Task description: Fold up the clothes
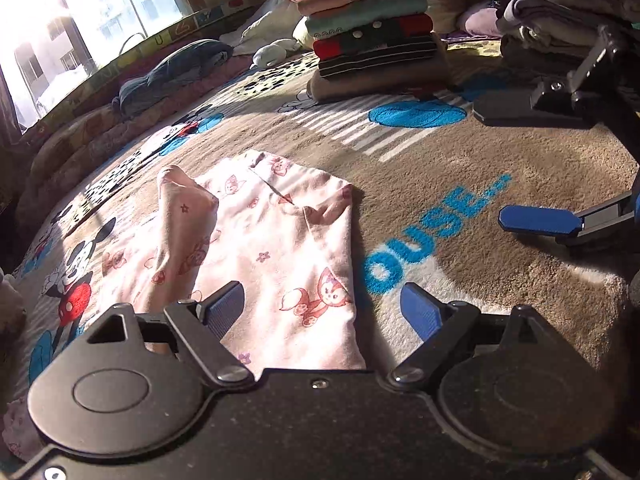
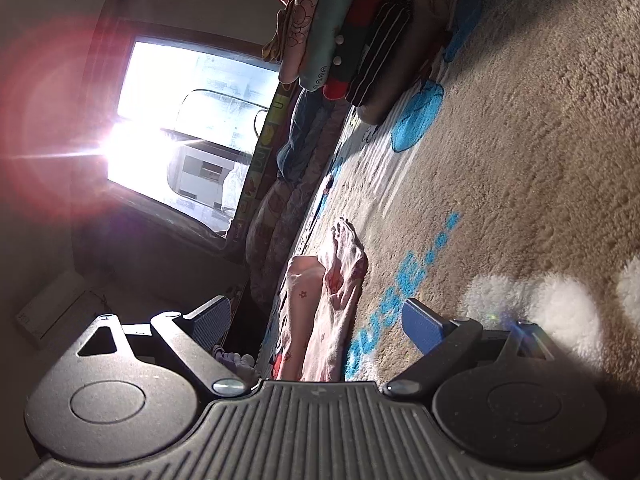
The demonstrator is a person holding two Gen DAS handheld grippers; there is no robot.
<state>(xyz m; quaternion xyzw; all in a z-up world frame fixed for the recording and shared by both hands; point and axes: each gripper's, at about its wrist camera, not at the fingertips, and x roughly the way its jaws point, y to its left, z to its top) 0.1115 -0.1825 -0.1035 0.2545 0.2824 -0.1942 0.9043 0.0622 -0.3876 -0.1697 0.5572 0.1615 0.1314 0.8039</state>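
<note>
Clearly, the brown plush blanket (image 1: 460,208) under our claws carries blue letters — we can read "OUSE..." — beside cartoon mouse figures. One pale pink cotton garment printed with little foxes (image 1: 256,240) lies partly folded on it, just ahead of our left claw (image 1: 324,308), whose blue pads stand wide apart, holding nothing. Our right claw (image 2: 320,326) is tilted sideways, equally spread and empty — the garment lies ahead of it. One stack of folded clothes (image 1: 372,36) sits farther back.
</note>
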